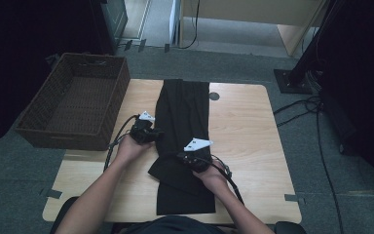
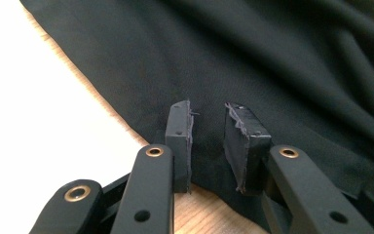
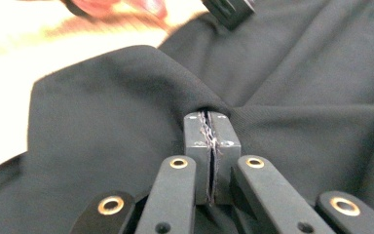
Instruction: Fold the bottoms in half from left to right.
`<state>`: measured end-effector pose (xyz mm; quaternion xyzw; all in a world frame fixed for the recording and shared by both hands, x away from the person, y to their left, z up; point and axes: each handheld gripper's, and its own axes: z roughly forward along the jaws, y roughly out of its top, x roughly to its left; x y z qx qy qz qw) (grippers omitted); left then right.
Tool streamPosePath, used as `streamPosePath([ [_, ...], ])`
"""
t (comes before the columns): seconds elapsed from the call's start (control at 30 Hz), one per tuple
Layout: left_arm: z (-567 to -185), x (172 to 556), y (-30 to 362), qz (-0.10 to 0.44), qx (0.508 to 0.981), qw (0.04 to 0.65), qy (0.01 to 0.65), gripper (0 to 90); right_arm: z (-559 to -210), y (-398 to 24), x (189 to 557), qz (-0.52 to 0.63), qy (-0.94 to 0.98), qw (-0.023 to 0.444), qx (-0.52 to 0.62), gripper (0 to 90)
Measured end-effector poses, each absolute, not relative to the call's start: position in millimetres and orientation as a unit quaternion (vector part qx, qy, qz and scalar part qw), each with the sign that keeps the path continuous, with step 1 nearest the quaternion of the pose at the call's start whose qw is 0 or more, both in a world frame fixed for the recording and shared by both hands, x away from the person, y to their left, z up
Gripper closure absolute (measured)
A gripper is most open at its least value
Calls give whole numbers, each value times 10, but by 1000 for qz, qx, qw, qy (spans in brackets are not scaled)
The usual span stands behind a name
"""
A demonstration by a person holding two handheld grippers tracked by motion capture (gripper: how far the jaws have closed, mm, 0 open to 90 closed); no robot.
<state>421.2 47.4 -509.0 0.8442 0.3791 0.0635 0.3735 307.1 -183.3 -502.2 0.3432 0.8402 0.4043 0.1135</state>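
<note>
Black garment (image 3: pixel 126 97) in right tongs (image 3: pixel 212 127)

Both forearms come in from six o'clock and stretch forward, bare to the elbows. The left hand (image 1: pixel 129 146) is at about ten o'clock and holds the left gripper (image 1: pixel 157 135), which points toward three o'clock. Its jaws stand a little apart, with a gap between the pads. The right hand (image 1: pixel 213 174) is at about five o'clock. The right gripper (image 1: pixel 181 156) points toward ten o'clock, its jaws pressed tight together.
</note>
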Motion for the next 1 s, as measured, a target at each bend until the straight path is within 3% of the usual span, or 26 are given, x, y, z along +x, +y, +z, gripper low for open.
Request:
streamPosePath([
  [0.43,-4962,4207,460,51,826,411,382,606,-4910,-1694,2777,480,819,51,311,891],
  [0.5,-4936,4200,445,54,823,420,378,599,-4946,-1647,2762,484,821,24,301,900],
  [0.63,-5014,4204,360,53,839,396,370,591,-5088,-1488,2705,440,854,53,274,900],
  [1.0,-5102,4272,382,71,834,392,381,558,-5191,-1641,2584,428,858,12,283,900],
])
